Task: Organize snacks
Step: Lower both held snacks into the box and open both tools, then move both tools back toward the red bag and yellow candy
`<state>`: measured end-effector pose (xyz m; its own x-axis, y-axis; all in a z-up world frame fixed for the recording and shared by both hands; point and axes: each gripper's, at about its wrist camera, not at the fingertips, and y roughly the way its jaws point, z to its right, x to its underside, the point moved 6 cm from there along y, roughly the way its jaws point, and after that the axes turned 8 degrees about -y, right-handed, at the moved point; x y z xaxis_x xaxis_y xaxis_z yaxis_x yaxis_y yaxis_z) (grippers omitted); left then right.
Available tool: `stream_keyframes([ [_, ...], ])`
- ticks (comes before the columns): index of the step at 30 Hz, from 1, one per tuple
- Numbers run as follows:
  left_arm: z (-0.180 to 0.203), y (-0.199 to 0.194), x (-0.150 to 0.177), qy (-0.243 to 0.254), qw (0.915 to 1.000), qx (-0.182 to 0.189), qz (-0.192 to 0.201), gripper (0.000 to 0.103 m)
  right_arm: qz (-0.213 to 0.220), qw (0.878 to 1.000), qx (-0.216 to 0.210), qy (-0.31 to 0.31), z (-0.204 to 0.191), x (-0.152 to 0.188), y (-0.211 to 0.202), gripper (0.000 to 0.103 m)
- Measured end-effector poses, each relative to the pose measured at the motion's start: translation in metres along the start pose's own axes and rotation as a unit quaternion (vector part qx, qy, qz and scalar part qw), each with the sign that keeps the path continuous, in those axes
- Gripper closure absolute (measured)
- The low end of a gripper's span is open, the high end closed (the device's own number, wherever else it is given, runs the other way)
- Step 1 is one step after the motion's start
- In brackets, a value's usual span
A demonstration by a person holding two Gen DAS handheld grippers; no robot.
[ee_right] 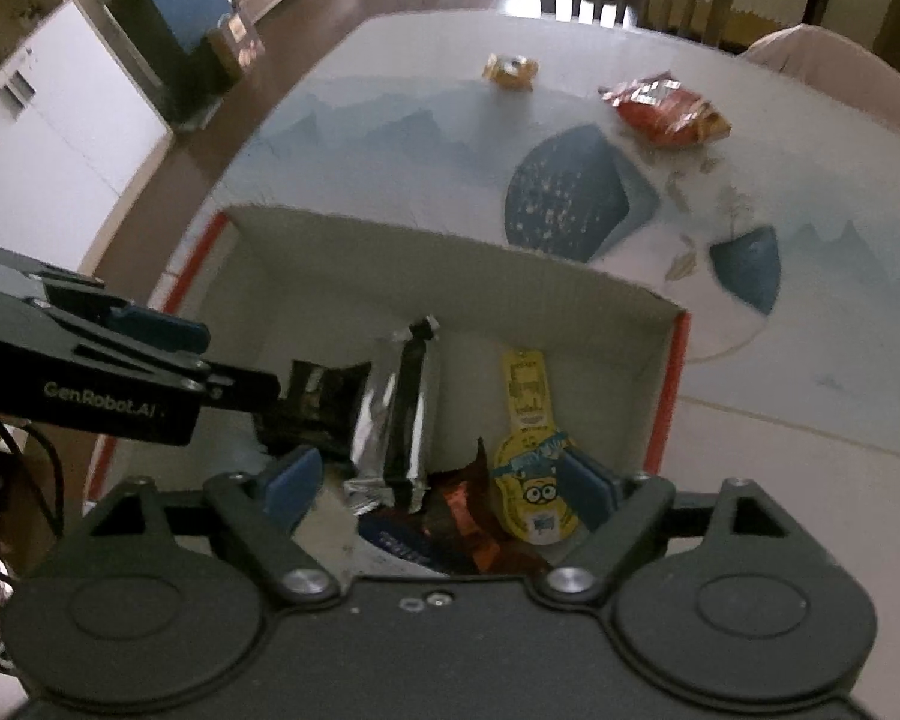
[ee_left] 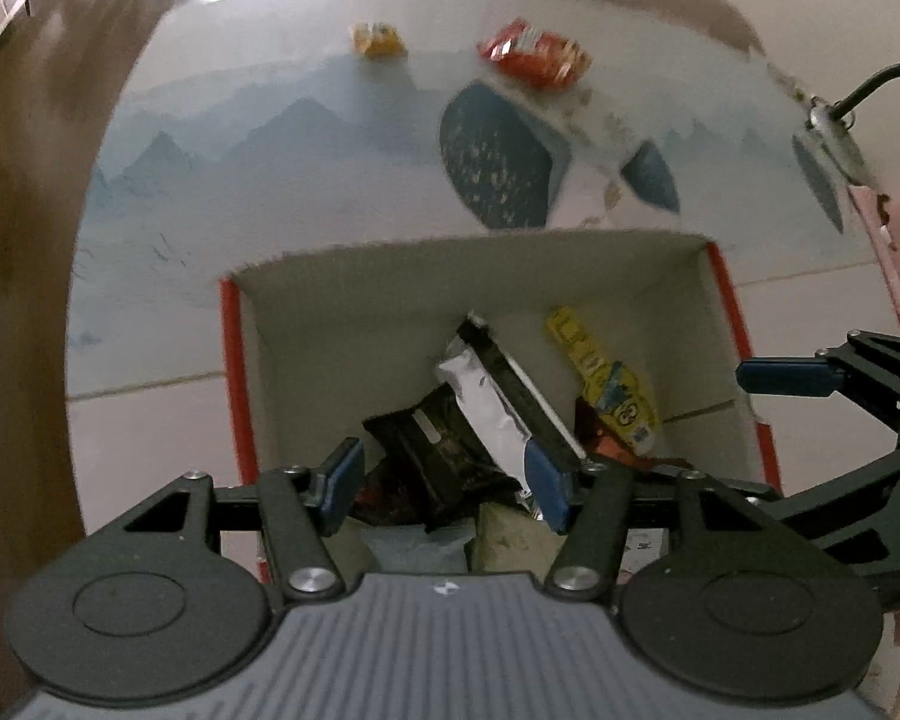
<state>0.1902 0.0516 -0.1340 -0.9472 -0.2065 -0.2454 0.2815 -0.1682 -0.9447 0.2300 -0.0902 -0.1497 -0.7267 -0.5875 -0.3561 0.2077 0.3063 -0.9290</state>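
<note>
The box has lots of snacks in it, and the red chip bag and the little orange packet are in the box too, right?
Not quite. The box does hold lots of snacks, but the red chip bag and little orange packet lie out on the table, beyond the box. The right wrist view shows it.

Both grippers are showing the same build: matte black linkage arms, silver screws at the pivots, blue pads on the fingertips. Left gripper is wearing a ribbed grey housing behind the jaws, flanked by two round black discs. Right gripper is showing a plain black housing, same two discs, small silver fasteners at centre. Left one's side is reading "GenRobot.AI" in pale lettering, black cable trailing beneath.
</note>
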Motion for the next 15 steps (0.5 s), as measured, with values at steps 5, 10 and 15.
stream_keyframes([
  [5,0.003,-0.028,-0.002,0.009,0.9994,0.0,0.035,0.042,0.035,0.999,-0.001,0.007,-0.002,-0.004,-0.029,0.006],
  [10,0.005,-0.052,-0.012,0.02,0.9976,-0.005,0.066,0.037,0.066,0.998,-0.001,0.006,0.0,-0.015,-0.05,0.0],
  [15,0.008,-0.066,-0.037,0.021,0.9945,-0.007,0.102,0.033,0.087,0.996,-0.005,0.017,0.015,-0.033,-0.062,0.0],
])
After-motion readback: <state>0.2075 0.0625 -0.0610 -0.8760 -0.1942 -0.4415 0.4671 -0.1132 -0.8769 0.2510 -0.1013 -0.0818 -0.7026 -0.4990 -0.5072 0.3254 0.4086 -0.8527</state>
